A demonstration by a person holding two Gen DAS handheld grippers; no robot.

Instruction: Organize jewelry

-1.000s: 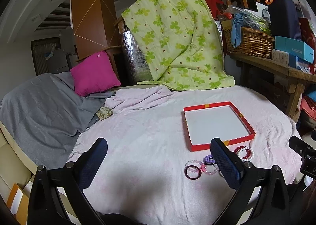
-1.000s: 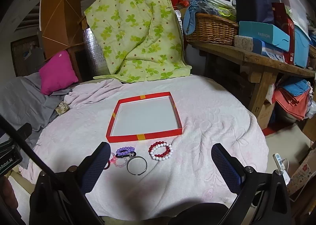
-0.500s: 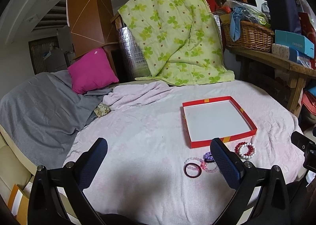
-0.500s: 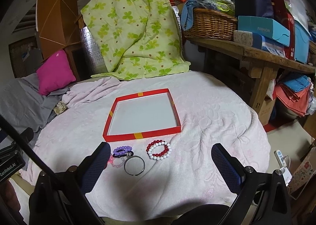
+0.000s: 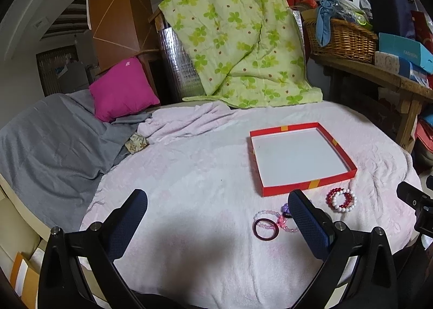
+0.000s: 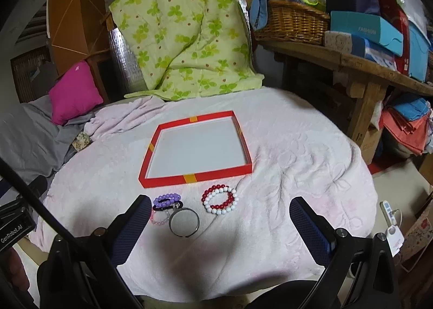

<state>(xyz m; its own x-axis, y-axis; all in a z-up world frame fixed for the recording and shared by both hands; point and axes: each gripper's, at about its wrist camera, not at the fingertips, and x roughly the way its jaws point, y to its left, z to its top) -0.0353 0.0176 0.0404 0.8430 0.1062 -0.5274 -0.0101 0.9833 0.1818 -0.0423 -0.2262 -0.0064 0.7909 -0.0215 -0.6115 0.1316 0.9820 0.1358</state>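
A plain grey metal bangle (image 6: 184, 221) is shown whole only in the right wrist view, while a dark red ring bangle (image 5: 266, 229) is seen only from the left. Both the left gripper (image 5: 217, 223) and right gripper (image 6: 219, 227) are held with jaws wide and empty above the fuzzy pink blanket (image 6: 292, 162). The beaded bracelets (image 6: 219, 199) are laid just before the shallow square red tray (image 6: 197, 176), whose white floor is bare.

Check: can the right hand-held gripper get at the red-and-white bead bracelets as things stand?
Probably yes. The right hand-held gripper is open and empty, and the bead bracelets lie on the cloth just ahead between its fingers, apart from the tray and the metal ring.
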